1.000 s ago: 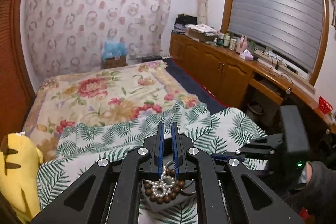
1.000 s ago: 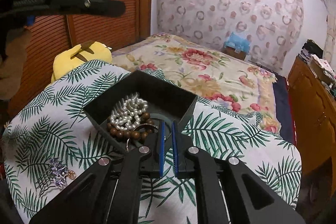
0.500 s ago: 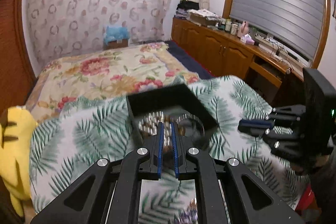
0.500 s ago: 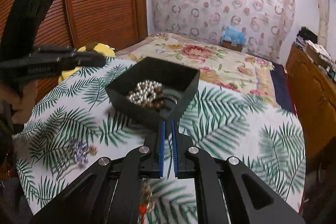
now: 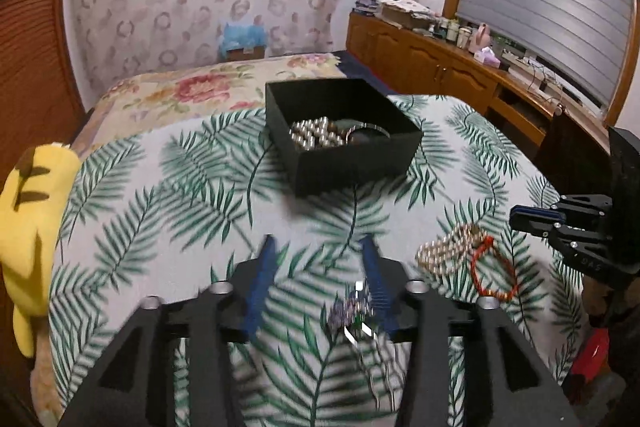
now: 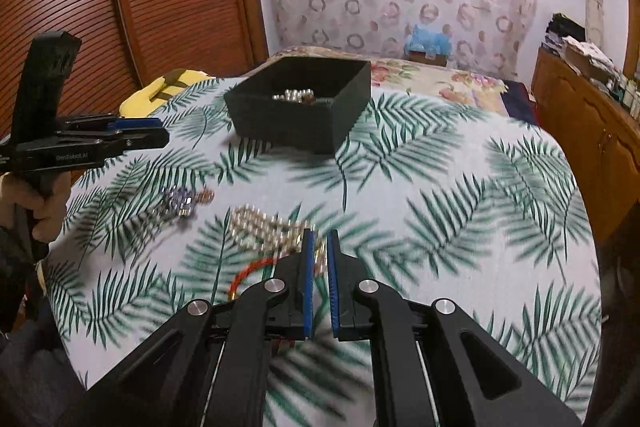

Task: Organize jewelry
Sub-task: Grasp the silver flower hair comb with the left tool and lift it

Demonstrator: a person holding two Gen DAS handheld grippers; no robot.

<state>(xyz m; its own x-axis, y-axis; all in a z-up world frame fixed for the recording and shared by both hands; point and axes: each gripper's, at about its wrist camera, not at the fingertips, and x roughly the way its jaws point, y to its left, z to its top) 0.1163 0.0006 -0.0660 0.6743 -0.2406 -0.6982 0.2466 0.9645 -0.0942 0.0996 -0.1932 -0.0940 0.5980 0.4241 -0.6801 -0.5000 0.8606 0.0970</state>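
Note:
A black open box [image 5: 352, 151] [image 6: 300, 123] stands on the palm-leaf cloth and holds pearl beads [image 5: 316, 137] and a ring-shaped piece. My left gripper [image 5: 320, 255] is open, its fingers either side of a purple crystal piece [image 5: 352, 307] on the cloth near the right finger. A pearl strand [image 5: 448, 247] [image 6: 264, 227] and a red bead bracelet [image 5: 492, 275] [image 6: 252, 273] lie to its right. My right gripper [image 6: 319, 251] is shut and empty, low over the pearl strand's end. The purple piece also shows in the right wrist view [image 6: 180, 203].
A yellow plush toy [image 5: 32, 211] lies at the cloth's left edge. A flowered bedspread [image 5: 200, 91] lies beyond the box. A wooden cabinet [image 5: 460, 75] runs along the right wall. The cloth falls away at the near and right edges.
Both grippers have pulled back from the box toward the near edge. My left gripper has opened around the purple piece. The right gripper now sits over the pearl strand.

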